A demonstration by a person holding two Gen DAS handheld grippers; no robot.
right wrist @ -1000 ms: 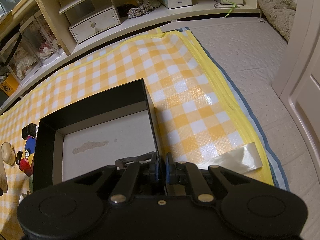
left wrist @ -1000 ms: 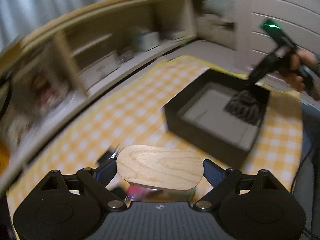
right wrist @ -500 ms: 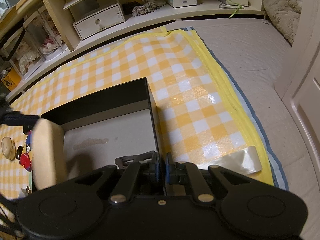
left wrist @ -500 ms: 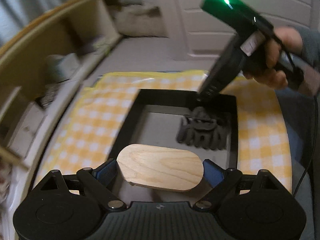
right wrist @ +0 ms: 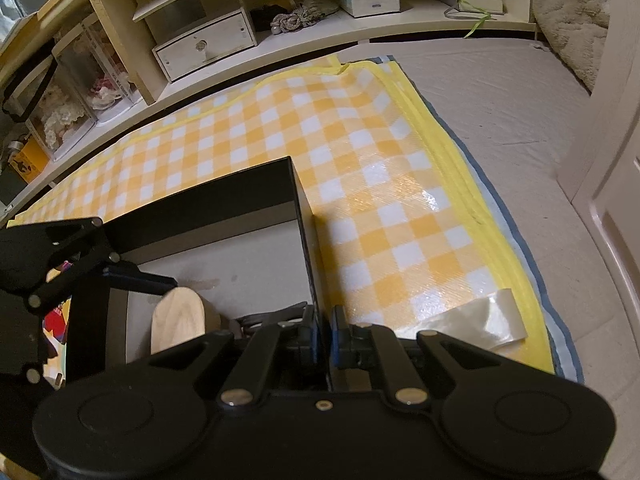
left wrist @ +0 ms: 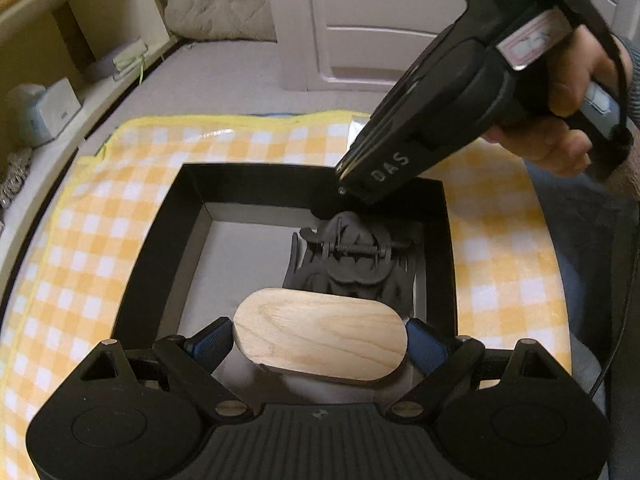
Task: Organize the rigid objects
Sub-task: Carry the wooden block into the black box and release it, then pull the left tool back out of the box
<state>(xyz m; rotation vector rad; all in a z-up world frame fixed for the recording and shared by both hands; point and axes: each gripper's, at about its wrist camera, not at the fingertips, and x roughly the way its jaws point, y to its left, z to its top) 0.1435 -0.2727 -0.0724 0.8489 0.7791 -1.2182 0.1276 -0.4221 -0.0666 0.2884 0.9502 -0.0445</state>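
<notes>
Over the black box [left wrist: 132,280] | left gripper [left wrist: 320,340] jaws clamped on wooden oval block [left wrist: 320,338], held above the floor for deposit | right gripper [right wrist: 324,336] jaws together gripping box wall, apparently steadying it | hair claw [left wrist: 352,256] already inside.

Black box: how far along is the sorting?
Done: the hair claw clip lies in the black box, under the right gripper, which looks shut. In hand: left gripper holds the wooden oval over the box. Left: small toys outside it.

the left gripper [left wrist: 320,340] has carried the wooden piece [left wrist: 320,338] from over the mat into the black box [left wrist: 160,240].
</notes>
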